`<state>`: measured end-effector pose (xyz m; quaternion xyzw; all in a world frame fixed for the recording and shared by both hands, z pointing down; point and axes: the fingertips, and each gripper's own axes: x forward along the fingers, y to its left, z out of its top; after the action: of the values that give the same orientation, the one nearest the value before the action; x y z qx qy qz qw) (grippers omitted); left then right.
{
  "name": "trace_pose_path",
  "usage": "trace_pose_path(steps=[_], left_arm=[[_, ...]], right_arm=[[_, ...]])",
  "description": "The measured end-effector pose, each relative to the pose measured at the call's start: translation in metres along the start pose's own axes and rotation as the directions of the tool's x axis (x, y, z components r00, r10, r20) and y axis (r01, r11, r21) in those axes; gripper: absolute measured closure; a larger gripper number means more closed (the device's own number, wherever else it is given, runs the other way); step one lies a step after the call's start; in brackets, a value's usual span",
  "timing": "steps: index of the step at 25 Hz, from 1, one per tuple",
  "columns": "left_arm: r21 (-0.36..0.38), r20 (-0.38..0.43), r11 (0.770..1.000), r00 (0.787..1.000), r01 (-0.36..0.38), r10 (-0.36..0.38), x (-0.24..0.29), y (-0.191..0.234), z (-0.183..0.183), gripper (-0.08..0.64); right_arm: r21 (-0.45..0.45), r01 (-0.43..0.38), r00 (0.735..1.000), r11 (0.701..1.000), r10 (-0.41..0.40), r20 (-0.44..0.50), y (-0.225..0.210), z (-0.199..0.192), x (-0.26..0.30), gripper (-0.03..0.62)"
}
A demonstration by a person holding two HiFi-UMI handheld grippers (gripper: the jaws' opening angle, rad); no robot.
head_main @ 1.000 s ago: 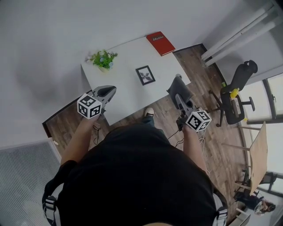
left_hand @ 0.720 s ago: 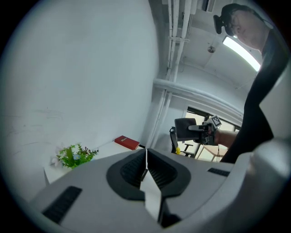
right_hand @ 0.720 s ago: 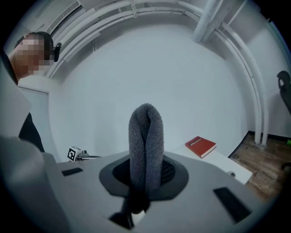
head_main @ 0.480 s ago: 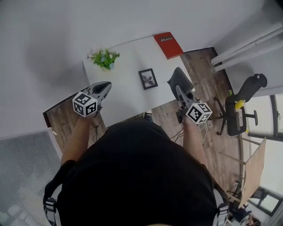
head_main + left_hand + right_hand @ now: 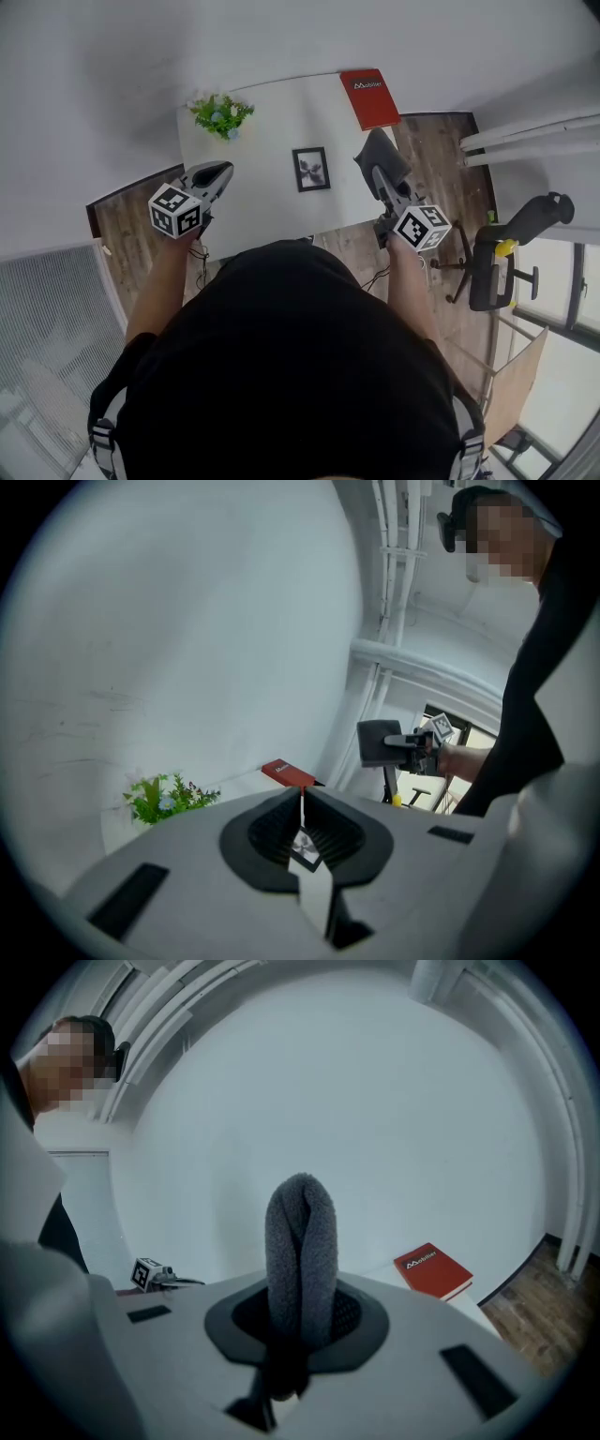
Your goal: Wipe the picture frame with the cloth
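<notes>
1. Seen from above, a person in a dark top stands at the near edge of a white table (image 5: 262,122), holding a gripper in each hand.
2. The picture frame (image 5: 310,169), black with a pale print, lies flat near the middle of the table; it sits between the two grippers and touches neither.
3. The left gripper (image 5: 221,172) hangs over the table's left near edge; its jaws are drawn together to a thin slit with nothing in them; the frame shows through that slit, well beyond.
4. The right gripper (image 5: 382,178) hovers at the table's right near edge; its jaws are clamped on a folded grey cloth (image 5: 300,1251), which stands up out of them in a loop.
5. A red book (image 5: 369,97) lies at the far right corner; a small green plant (image 5: 222,112) stands at the far left corner.
</notes>
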<state>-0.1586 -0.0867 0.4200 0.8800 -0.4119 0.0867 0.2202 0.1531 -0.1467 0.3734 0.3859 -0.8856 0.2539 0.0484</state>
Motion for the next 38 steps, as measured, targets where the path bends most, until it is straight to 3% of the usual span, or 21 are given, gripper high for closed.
trace_pose_path(steps=[19,29,38], left_arm=[[-0.077,-0.008,0.989,0.992,-0.125,0.125,0.04,-0.003,-0.016,0.548],[-0.143,-0.054,0.981,0.991,-0.132,0.125,0.056,-0.012,-0.051,0.548],[-0.155,-0.115,0.979,0.987,-0.133,0.115,0.069,-0.016,-0.078,0.548]], right_arm=[[-0.033,-0.155,0.979,0.987,0.149,-0.141,-0.047,0.005,0.065,0.549],[-0.077,-0.216,0.947,0.973,0.189,-0.26,-0.047,-0.029,0.099,0.549],[-0.16,-0.259,0.911,0.952,0.186,-0.369,-0.054,-0.064,0.123,0.549]])
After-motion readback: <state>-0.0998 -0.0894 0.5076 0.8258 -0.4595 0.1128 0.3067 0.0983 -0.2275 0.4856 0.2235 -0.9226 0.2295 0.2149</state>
